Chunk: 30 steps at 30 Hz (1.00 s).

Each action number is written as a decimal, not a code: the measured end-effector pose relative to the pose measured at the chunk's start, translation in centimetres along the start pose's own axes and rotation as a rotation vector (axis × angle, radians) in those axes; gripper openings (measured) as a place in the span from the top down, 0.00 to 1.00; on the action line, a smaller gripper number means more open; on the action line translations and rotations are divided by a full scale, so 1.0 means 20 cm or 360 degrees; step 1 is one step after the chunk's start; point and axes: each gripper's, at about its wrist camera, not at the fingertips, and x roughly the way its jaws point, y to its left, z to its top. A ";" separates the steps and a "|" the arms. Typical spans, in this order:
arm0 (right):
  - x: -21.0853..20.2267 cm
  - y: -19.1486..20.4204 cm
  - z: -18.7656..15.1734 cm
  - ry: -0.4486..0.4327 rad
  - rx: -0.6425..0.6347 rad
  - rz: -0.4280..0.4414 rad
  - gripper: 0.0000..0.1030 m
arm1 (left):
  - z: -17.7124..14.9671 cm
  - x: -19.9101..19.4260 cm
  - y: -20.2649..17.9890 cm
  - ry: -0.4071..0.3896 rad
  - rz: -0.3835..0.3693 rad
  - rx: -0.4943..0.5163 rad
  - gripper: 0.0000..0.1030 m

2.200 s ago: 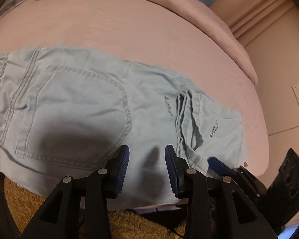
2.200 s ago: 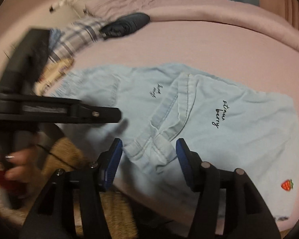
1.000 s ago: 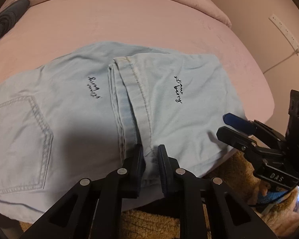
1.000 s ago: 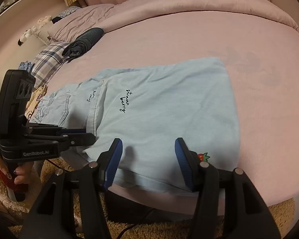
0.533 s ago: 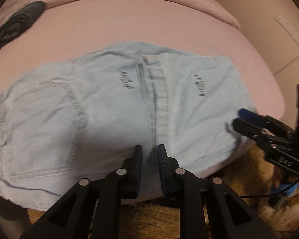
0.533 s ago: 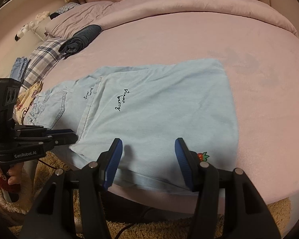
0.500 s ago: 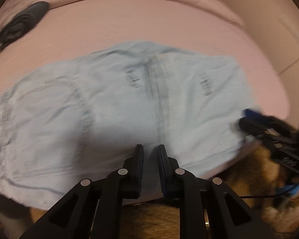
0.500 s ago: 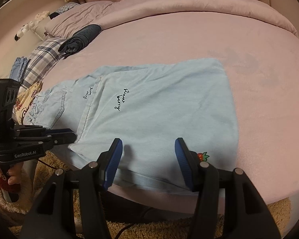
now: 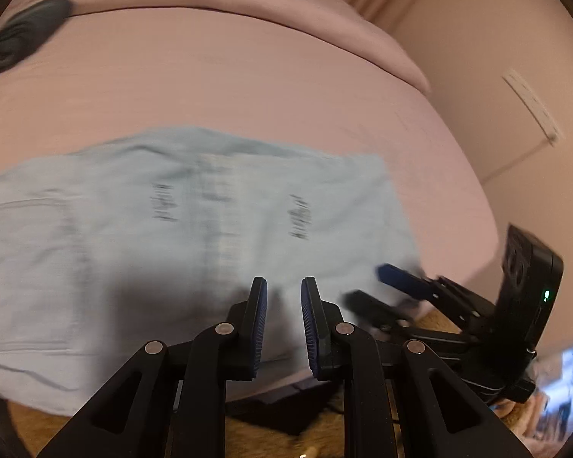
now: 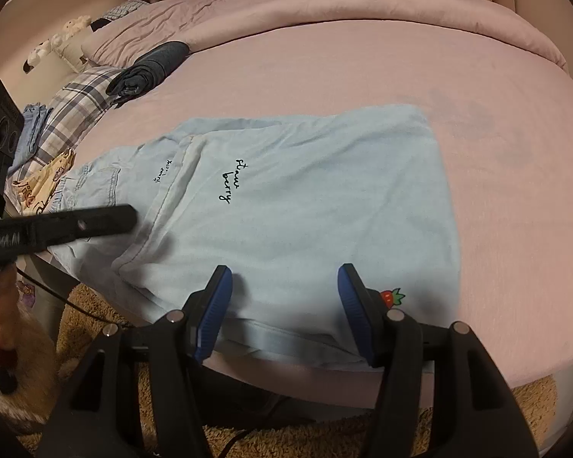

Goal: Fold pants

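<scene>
Light blue denim pants (image 10: 305, 206) lie flat on the pink bed, the leg end folded over toward the waist, with black script and a small strawberry patch (image 10: 391, 295) near the front edge. They are blurred in the left wrist view (image 9: 172, 229). My left gripper (image 9: 283, 324) hovers over the pants' near edge, its jaws nearly closed with a narrow gap and nothing between them. It shows as a dark bar in the right wrist view (image 10: 128, 215). My right gripper (image 10: 284, 305) is open and empty over the near hem; it also shows in the left wrist view (image 9: 386, 278).
A rolled dark garment (image 10: 149, 68), a plaid pillow (image 10: 76, 99) and folded clothes (image 10: 34, 126) lie at the far left of the bed (image 10: 363, 57). A tan shaggy rug (image 10: 286, 439) covers the floor below. A wall with an outlet strip (image 9: 531, 107) stands to the right.
My left gripper has lifted away from the fold seam and its jaws have parted slightly. The right gripper has stayed open over the near hem.
</scene>
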 end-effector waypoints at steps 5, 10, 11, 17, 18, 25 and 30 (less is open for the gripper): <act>-0.03 -0.01 -0.04 0.0006 0.0008 0.0038 0.44 | 0.01 0.21 0.03 0.0072 0.0108 -0.0052 0.85; -0.07 -0.06 -0.10 -0.0024 0.0085 0.0114 0.44 | -0.04 0.18 0.09 -0.0021 0.0170 -0.0085 0.93; -0.09 -0.06 -0.10 -0.0021 0.0093 0.0117 0.45 | -0.05 0.18 0.09 -0.0028 0.0184 -0.0082 0.93; -0.27 -0.10 -0.05 -0.0204 0.0124 0.0020 0.44 | -0.08 0.19 0.03 -0.0064 0.0247 -0.0069 0.93; -0.28 -0.11 -0.05 -0.0226 0.0134 0.0016 0.44 | -0.08 0.21 0.02 -0.0067 0.0248 -0.0073 0.93; -0.16 -0.21 -0.14 -0.0041 0.0211 -0.0089 0.43 | -0.14 0.17 0.04 -0.0055 0.0211 -0.0105 0.93; -0.17 -0.21 -0.18 -0.0005 0.0192 -0.0088 0.43 | -0.12 0.16 0.08 -0.0039 0.0184 -0.0124 0.93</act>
